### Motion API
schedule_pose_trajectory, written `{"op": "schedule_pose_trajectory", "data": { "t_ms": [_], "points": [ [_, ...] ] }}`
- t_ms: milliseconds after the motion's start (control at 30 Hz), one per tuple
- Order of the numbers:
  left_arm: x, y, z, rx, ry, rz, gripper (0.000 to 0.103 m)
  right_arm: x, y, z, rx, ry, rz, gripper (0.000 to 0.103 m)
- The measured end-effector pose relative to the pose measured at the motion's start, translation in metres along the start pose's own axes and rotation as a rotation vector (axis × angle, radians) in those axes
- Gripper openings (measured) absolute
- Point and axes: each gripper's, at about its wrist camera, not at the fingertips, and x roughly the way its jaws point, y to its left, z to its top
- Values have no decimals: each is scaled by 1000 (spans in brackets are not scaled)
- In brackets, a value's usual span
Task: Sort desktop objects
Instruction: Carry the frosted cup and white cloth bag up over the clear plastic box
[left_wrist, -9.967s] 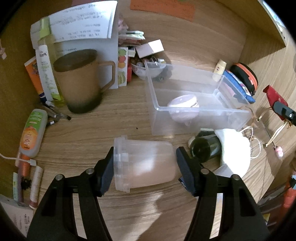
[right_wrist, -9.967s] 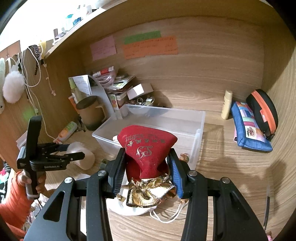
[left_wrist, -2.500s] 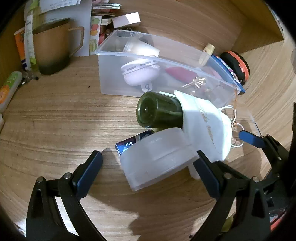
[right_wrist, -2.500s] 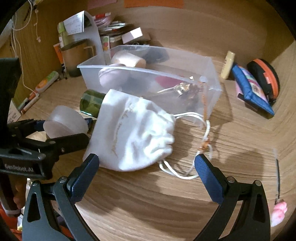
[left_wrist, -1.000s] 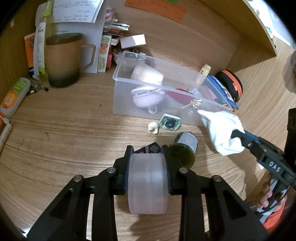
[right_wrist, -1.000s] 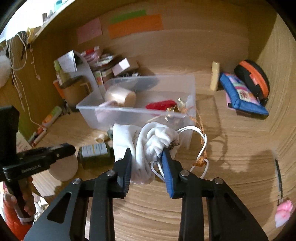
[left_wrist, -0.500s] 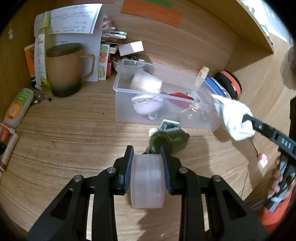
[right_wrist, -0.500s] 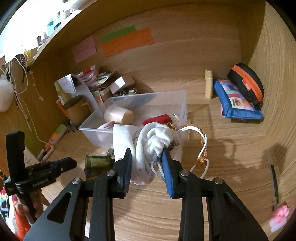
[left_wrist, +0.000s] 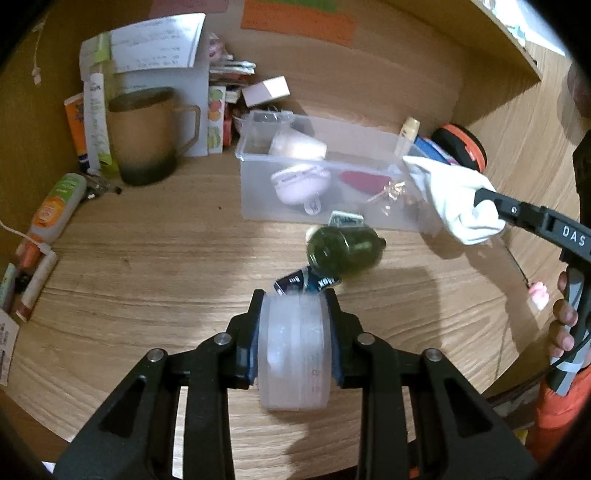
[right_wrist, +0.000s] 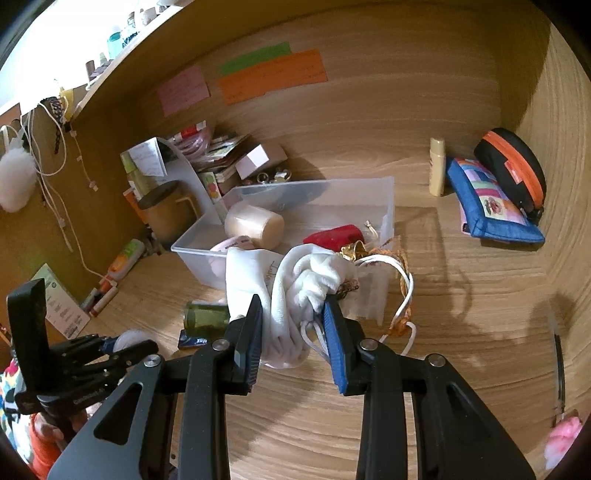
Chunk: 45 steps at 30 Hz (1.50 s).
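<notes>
Both loads look bound for the clear bin (left_wrist: 255, 162) at the back of the desk (left_wrist: 147, 258), and in my judgement the way to do this well is to bring one over its rim at a time, lowering each into a bare patch of the floor and letting go only once it is below the wall. The bin already holds a beige cup (right_wrist: 255, 226), a pale pink round case (left_wrist: 300, 183) and a red pouch (right_wrist: 338, 233), so room is tight, and the white pouch's loose cord (right_wrist: 404, 291) could catch on the rim. The left gripper (left_wrist: 294, 345) has its jaws clenched on a frosted lid (left_wrist: 294, 354), held on edge above the desk, near its front. The right gripper (right_wrist: 293, 328) has its jaws squeezed tight on the bunched white pouch (right_wrist: 306, 284), which hangs in the air just at the bin's near right corner. A dark green jar (left_wrist: 341, 249) lies on its side on the desk between lid and bin, with a small blue packet (left_wrist: 306, 282) beside it; I would steer the lid clear of it.
</notes>
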Motion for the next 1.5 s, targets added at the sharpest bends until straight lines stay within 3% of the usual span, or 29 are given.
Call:
{"op": "schedule_pose_trajectory", "data": {
  "t_ms": [800,1500],
  "points": [
    [-27,13,82,-22,-153,-19,29,-7,-1,35,-7,-74,-1,28],
    [8,-12,139,50,-150,-84,29,32,-5,75,-42,-62,9,28]
  ]
}}
